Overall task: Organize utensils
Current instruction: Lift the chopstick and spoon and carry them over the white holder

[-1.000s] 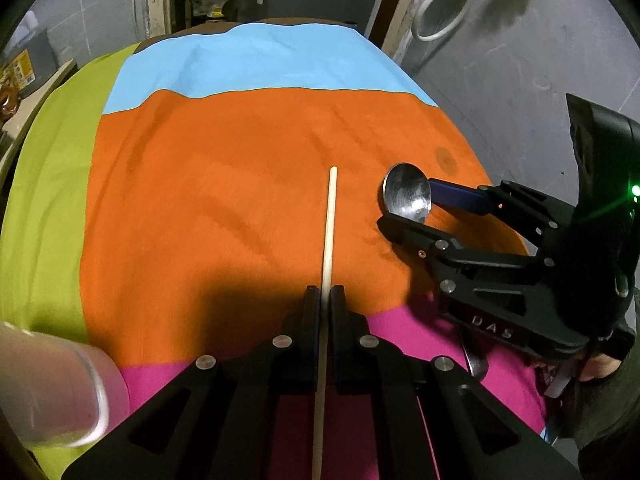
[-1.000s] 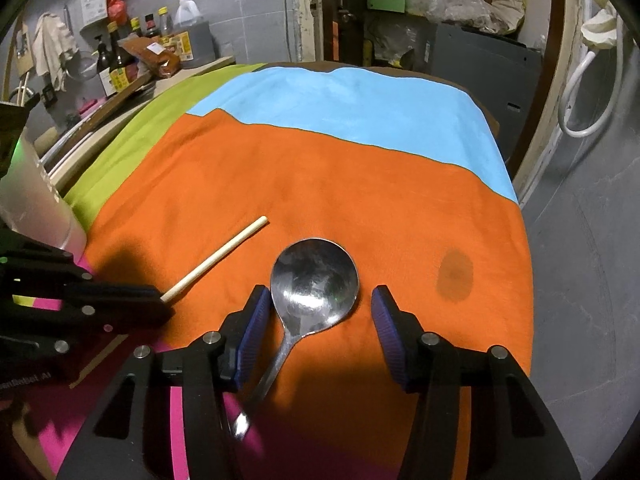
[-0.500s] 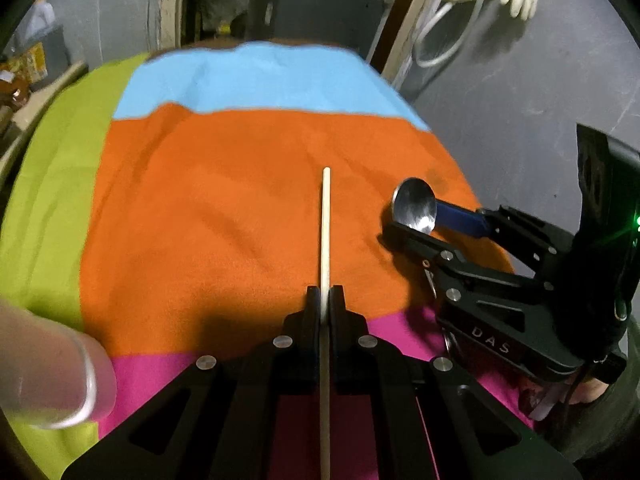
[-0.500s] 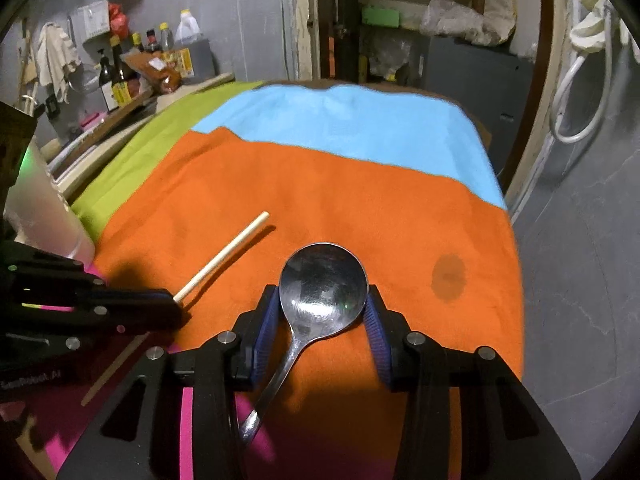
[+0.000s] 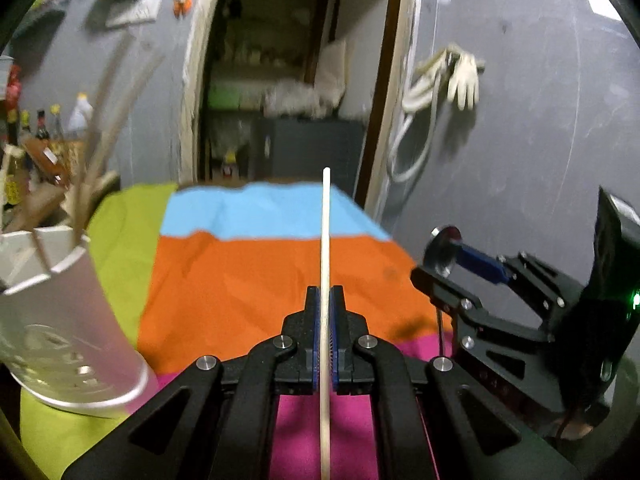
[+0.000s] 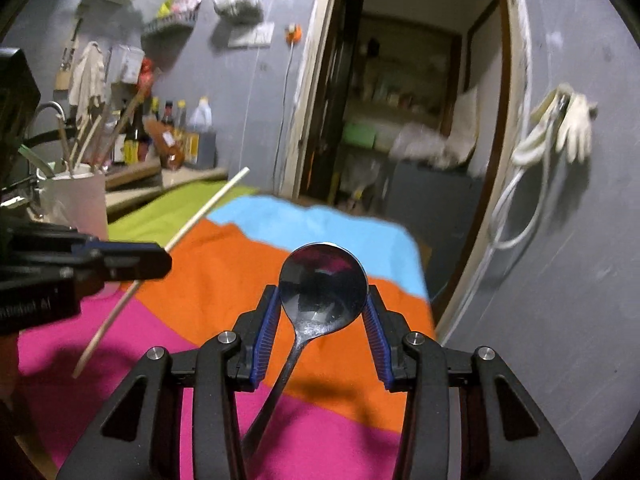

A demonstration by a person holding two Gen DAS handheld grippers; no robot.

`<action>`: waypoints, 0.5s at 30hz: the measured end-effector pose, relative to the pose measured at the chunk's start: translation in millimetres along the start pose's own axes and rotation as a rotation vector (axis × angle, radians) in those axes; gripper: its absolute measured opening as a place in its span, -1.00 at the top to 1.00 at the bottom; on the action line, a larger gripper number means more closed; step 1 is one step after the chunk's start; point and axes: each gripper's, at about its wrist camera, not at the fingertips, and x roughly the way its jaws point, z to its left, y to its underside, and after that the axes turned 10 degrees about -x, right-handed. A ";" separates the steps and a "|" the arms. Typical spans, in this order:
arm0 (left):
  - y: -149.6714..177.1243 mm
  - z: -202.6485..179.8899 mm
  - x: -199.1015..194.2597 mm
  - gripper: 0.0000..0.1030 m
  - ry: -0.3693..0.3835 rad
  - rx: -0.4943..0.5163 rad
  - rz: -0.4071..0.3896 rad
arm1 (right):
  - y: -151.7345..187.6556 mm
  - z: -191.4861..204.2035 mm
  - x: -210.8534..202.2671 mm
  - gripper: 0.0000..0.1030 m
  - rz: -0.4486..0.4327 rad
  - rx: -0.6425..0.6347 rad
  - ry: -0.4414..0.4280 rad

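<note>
Chopstick (image 5: 325,240) sits clamped in the left gripper (image 5: 325,320), while the right gripper (image 6: 322,312) grips a metal spoon (image 6: 322,292) by its bowl above the striped cloth (image 6: 224,272)

We see a glossy metal spoon (image 6: 322,288) mirroring the room, a pale matt wooden chopstick (image 5: 325,280), ribbed blue rubbery pads on matt black plastic fingers (image 6: 262,330), a soft matt cloth (image 5: 248,280) and a smooth white holder (image 5: 68,320).
</note>
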 end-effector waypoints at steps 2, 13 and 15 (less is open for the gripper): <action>-1.1 -1.1 -6.7 0.95 0.006 -0.008 -0.044 | -1.9 2.3 -9.2 0.24 -0.040 -0.009 0.029; -12.9 1.4 -48.5 0.95 0.036 -0.046 -0.217 | -31.4 13.3 -46.8 0.24 -0.229 -0.025 0.145; -17.1 4.1 -58.9 0.95 0.038 -0.051 -0.249 | -38.3 15.1 -51.6 0.24 -0.251 -0.028 0.144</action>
